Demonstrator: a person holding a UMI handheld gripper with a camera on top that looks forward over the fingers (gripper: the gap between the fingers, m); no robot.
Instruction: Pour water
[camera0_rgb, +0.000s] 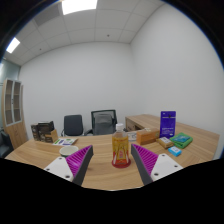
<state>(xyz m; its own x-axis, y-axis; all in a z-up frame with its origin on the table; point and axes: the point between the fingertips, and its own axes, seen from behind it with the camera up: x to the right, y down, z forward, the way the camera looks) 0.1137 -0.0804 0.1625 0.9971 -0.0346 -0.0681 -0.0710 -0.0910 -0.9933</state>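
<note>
Bottle (121, 147) upright btwn open gripper (113, 163) fingers, on table (40, 152).

Too small to read: print on the purple box (168, 123) near the tabletop's right edge; bottle (121, 146) base hidden behind the table's (100, 172) near edge; books (44, 130) at the left edge unreadable.

You have one water bottle (121, 147) on one wooden table (100, 170), two office chairs (74, 124) behind it, and two ceiling lights (78, 6) overhead
</note>
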